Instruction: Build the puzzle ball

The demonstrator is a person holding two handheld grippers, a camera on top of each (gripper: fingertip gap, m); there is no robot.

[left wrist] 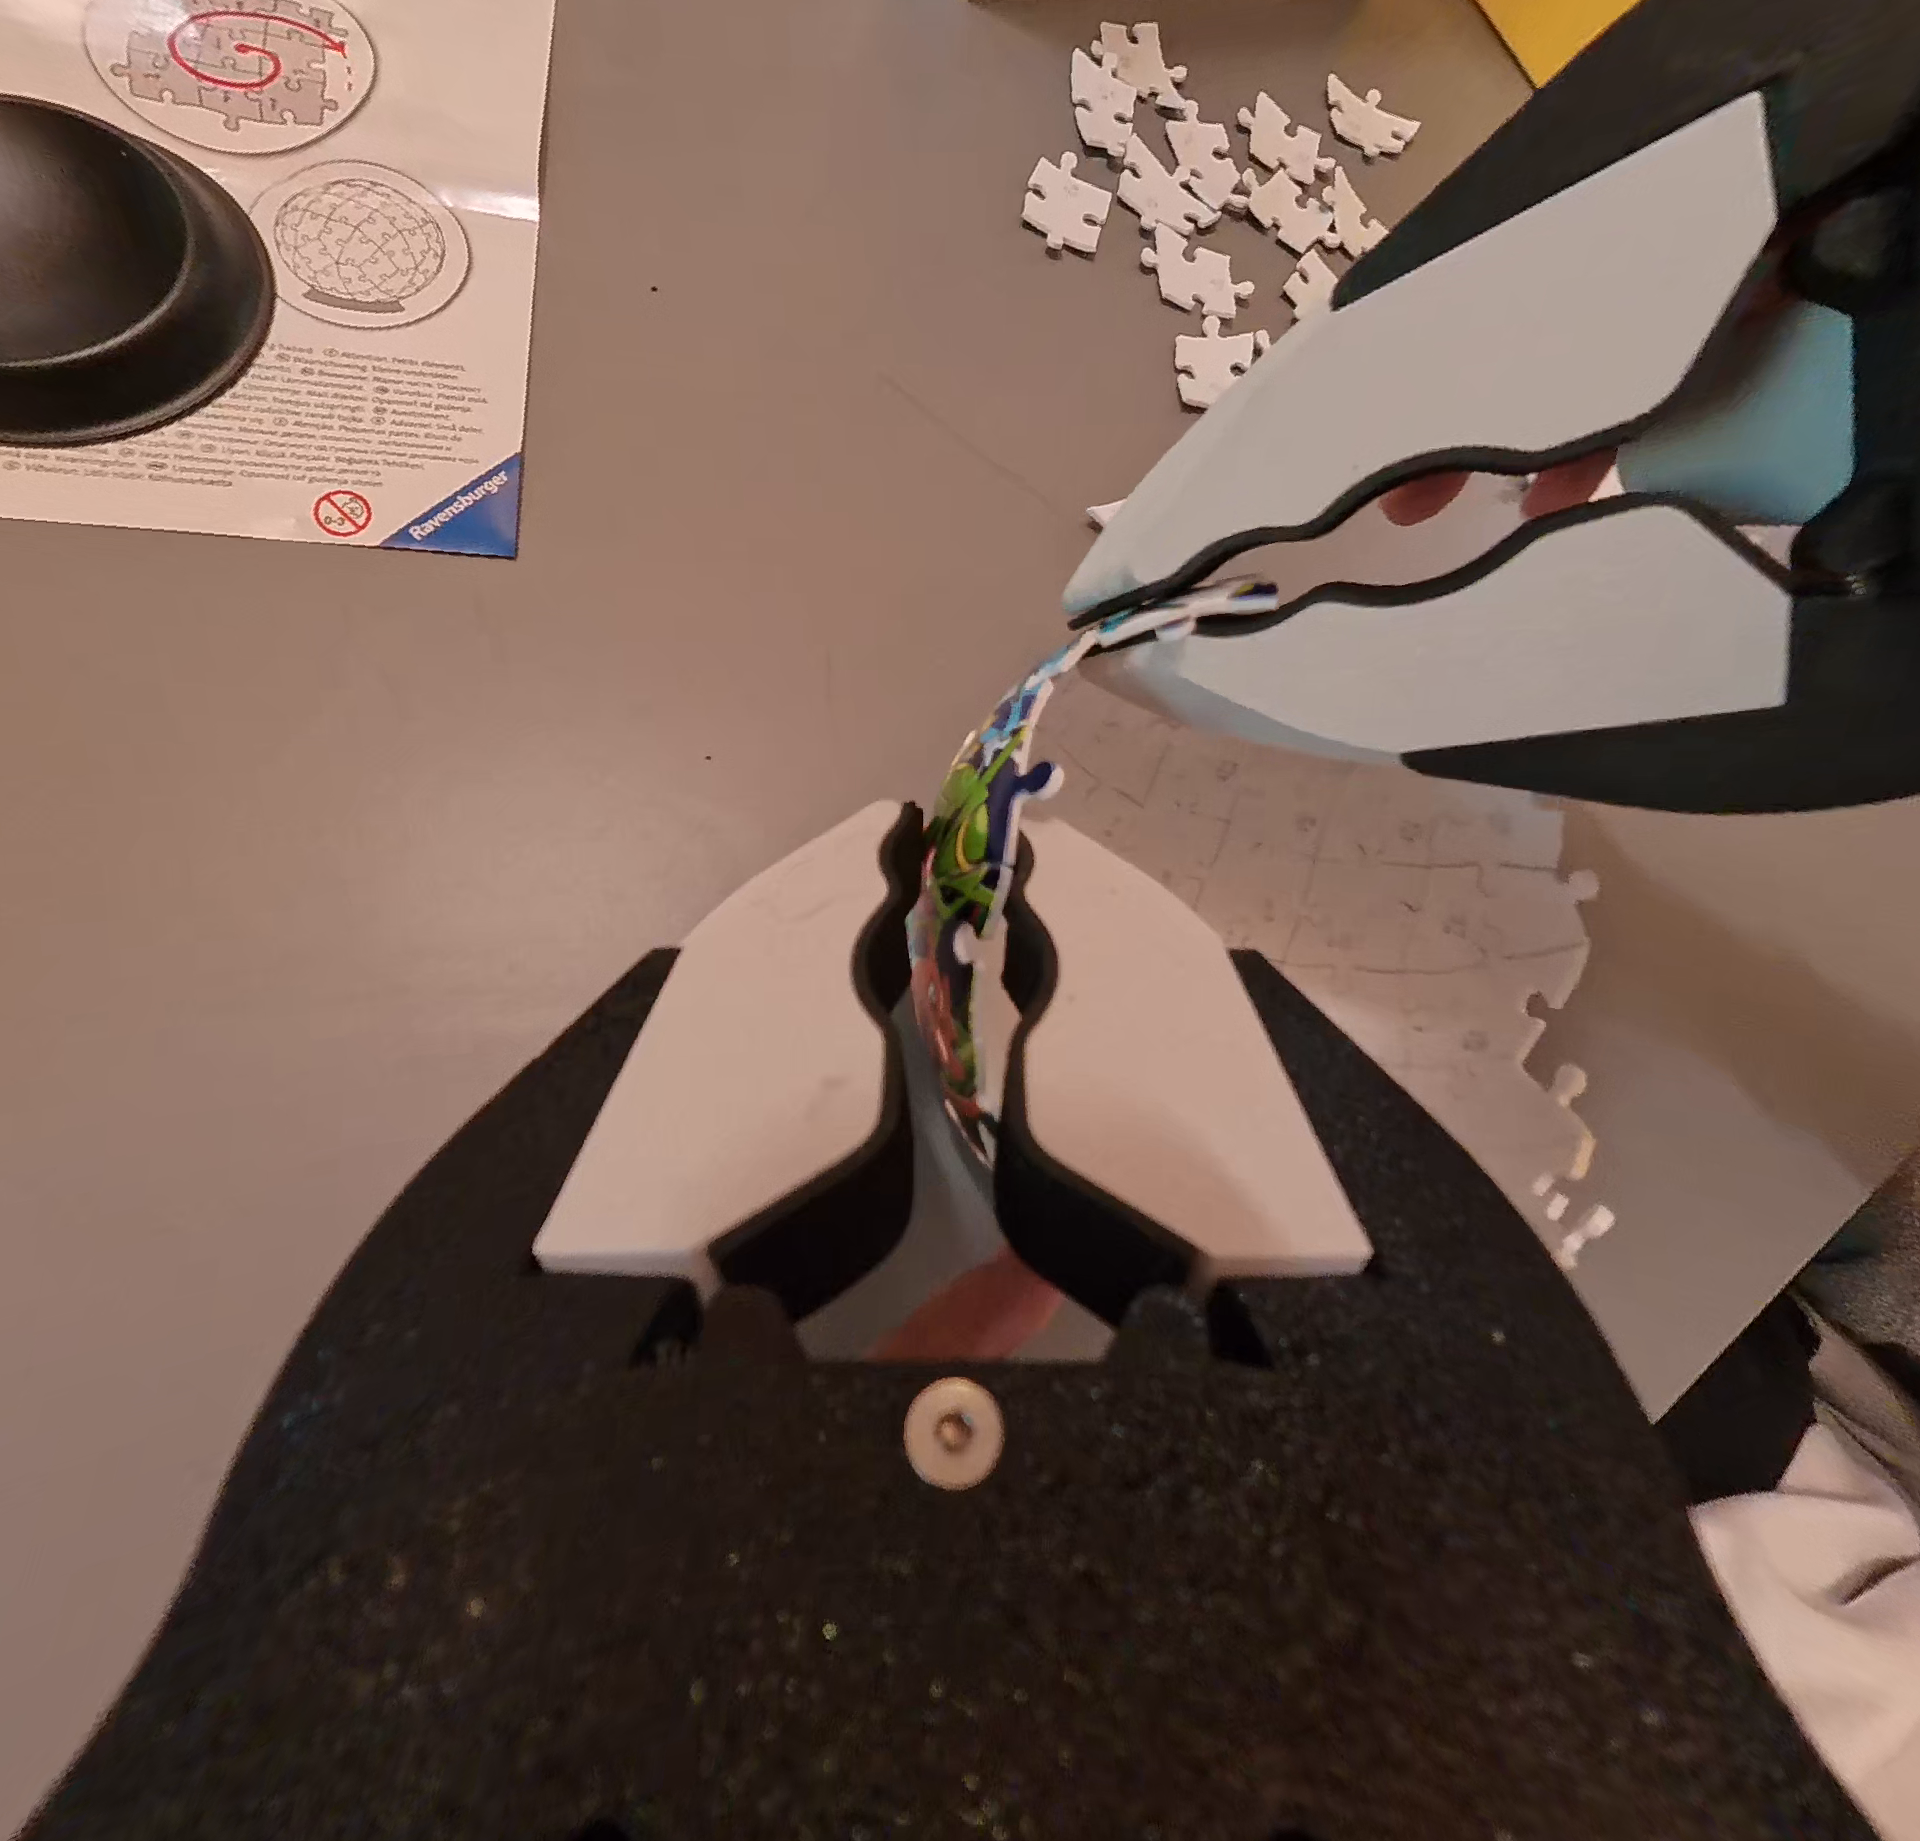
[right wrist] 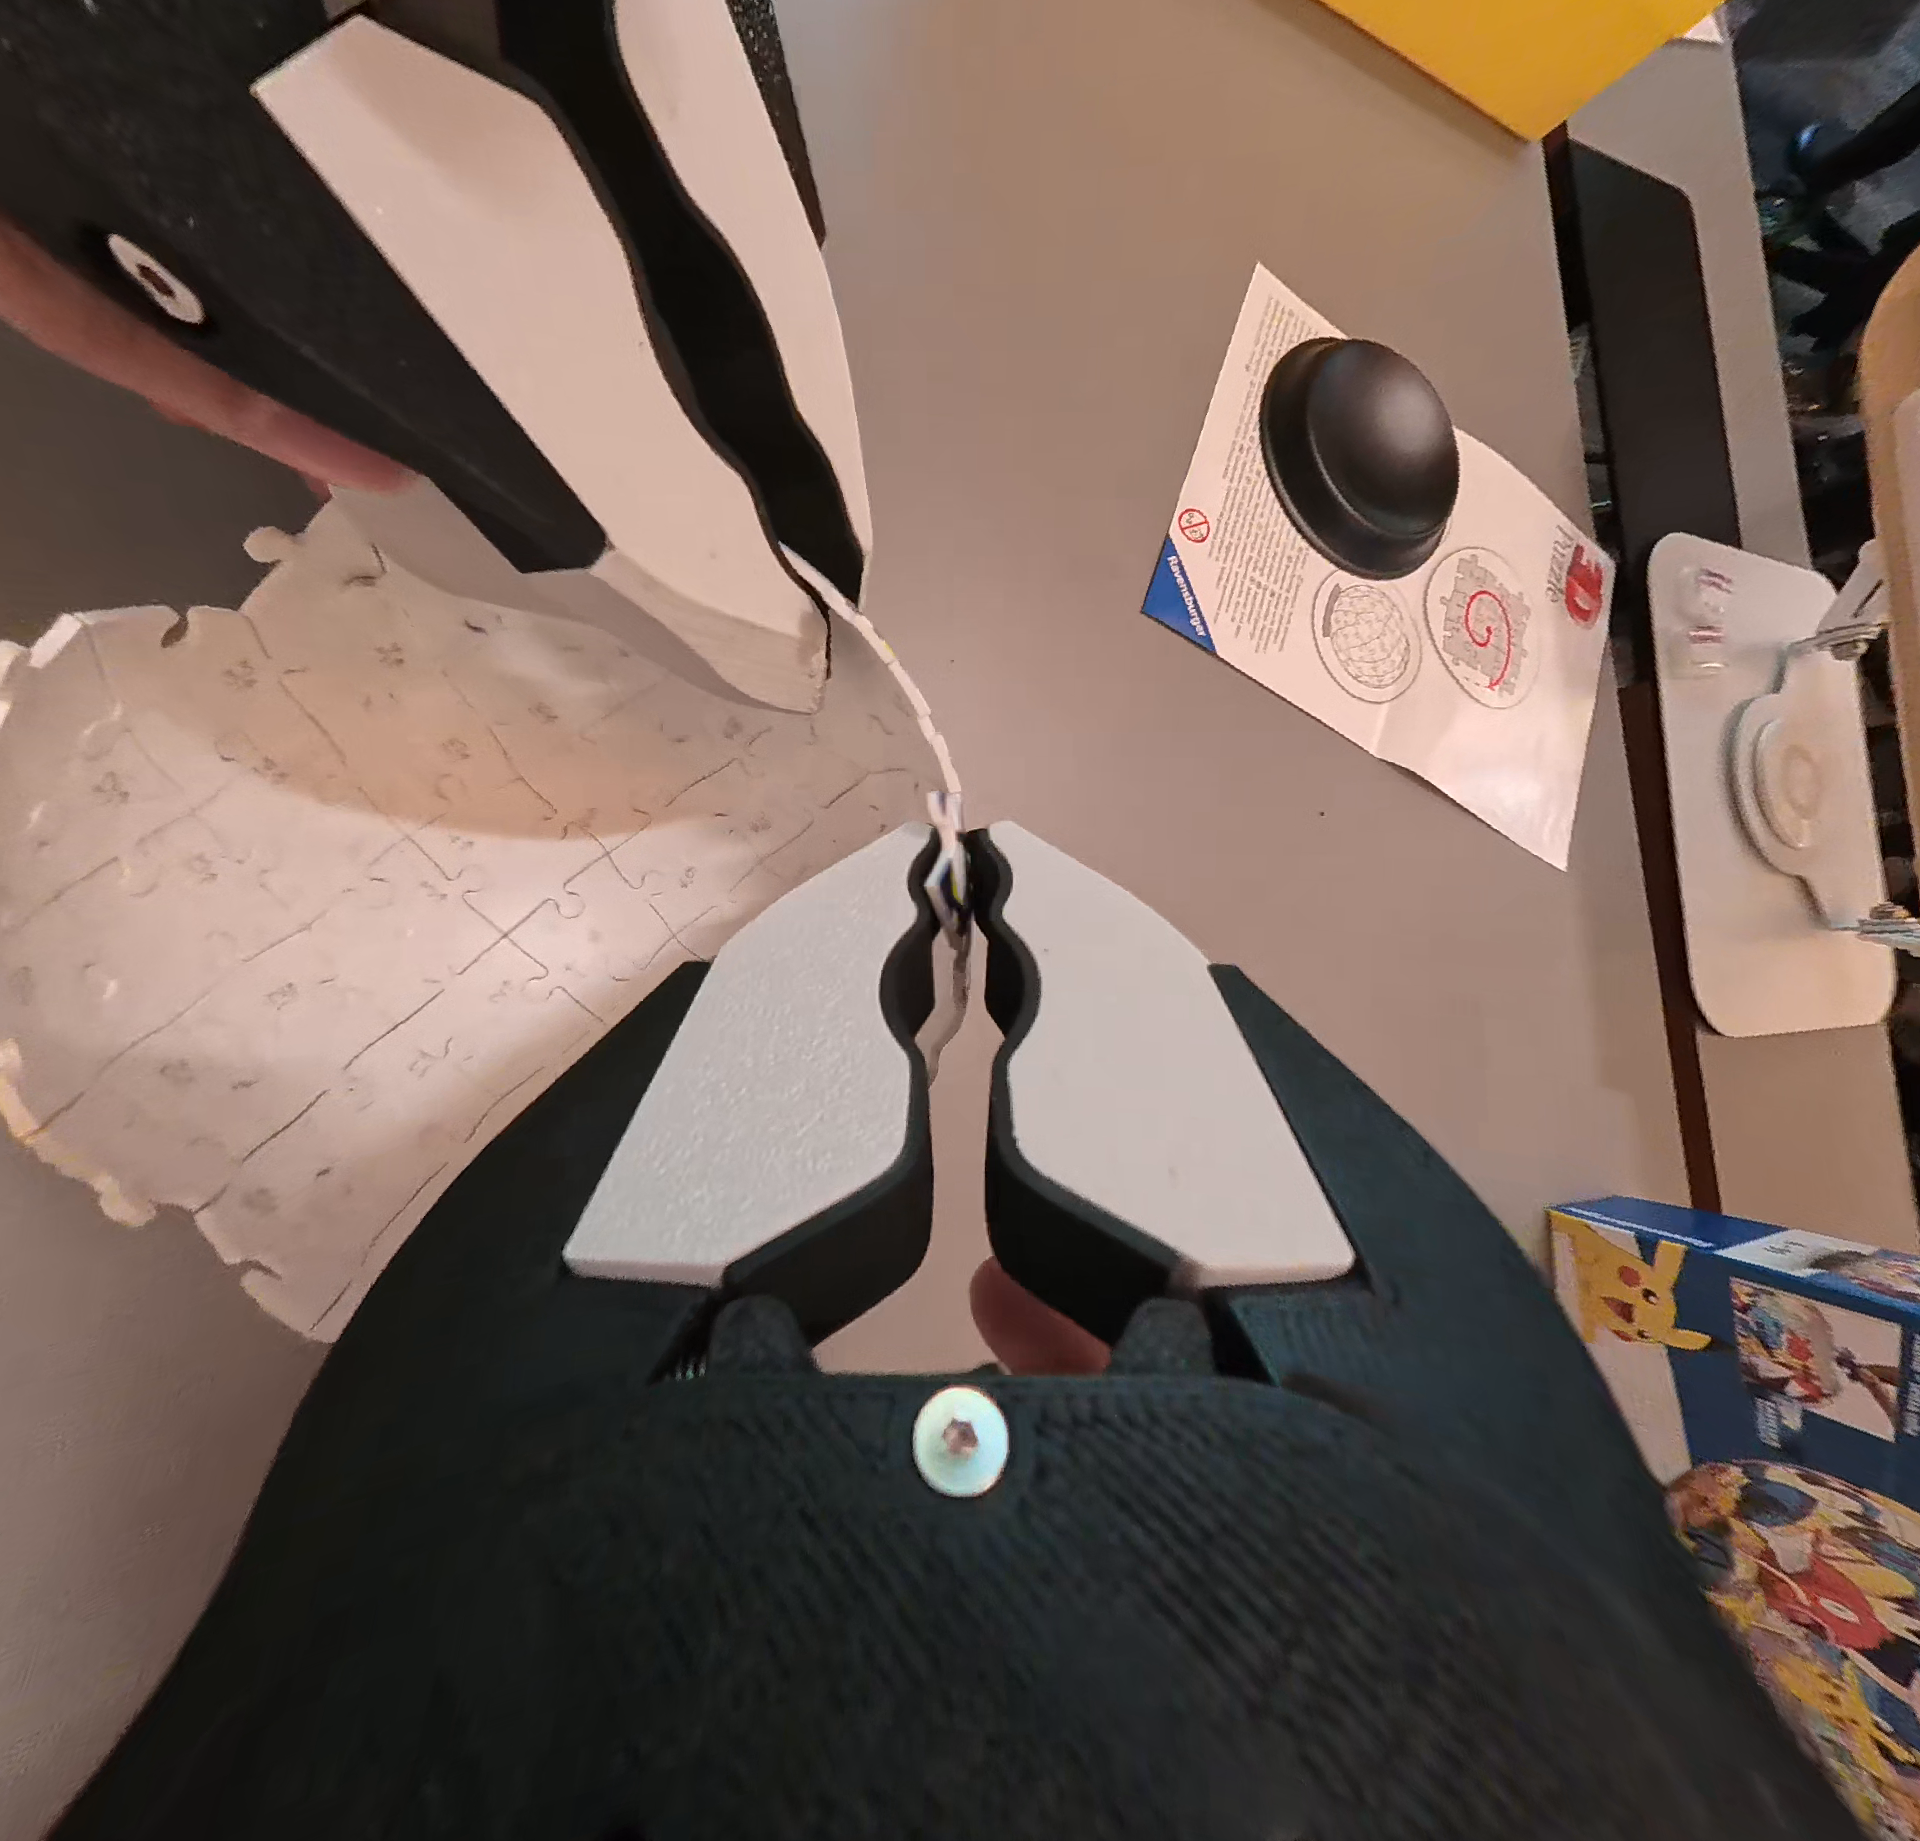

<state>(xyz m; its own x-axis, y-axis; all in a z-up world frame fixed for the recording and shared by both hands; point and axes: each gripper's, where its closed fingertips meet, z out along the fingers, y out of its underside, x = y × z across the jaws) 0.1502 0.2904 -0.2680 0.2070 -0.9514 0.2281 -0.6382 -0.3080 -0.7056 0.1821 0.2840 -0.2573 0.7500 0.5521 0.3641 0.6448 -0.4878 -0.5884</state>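
A: Where does the puzzle ball shell (right wrist: pixel 312 856) sit, taking the left claw (left wrist: pixel 961 856) as the marker?

B: The claw is clamped on the shell's rim. In the left wrist view the printed edge runs straight up out of its closed jaws and curves away to the right claw (left wrist: pixel 1101 628), which pinches the same rim farther along. From there the shell's pale, unprinted inner face spreads out to the right of the left claw, low over the grey surface (left wrist: pixel 727 544).

A: So both claws are shut on the one thing?

B: Yes. The right wrist view shows the right claw (right wrist: pixel 961 856) gripping a thin bit of rim edge-on, with the left claw (right wrist: pixel 821 596) just beyond it, up and to the left, biting the same curved strip.

A: Which way does the long line of the rim go?

B: From the left claw's tips, forward and rightward to the right claw — a short arc between the two. The next move probably turns on that arc: a new piece would go into the rim there or beside it, and the shell has to stay curved.

A: And the spare pieces?

B: The loose white pieces (left wrist: pixel 1195 170) lie well beyond the left claw, up and to the right, behind the right claw. The right claw looks nearer to them, so it would likely be the one to let go and fetch. The black stand (left wrist: pixel 104 274) rests on the instruction sheet (left wrist: pixel 416 337), far to the left claw's upper left — not needed yet, by the look of it.
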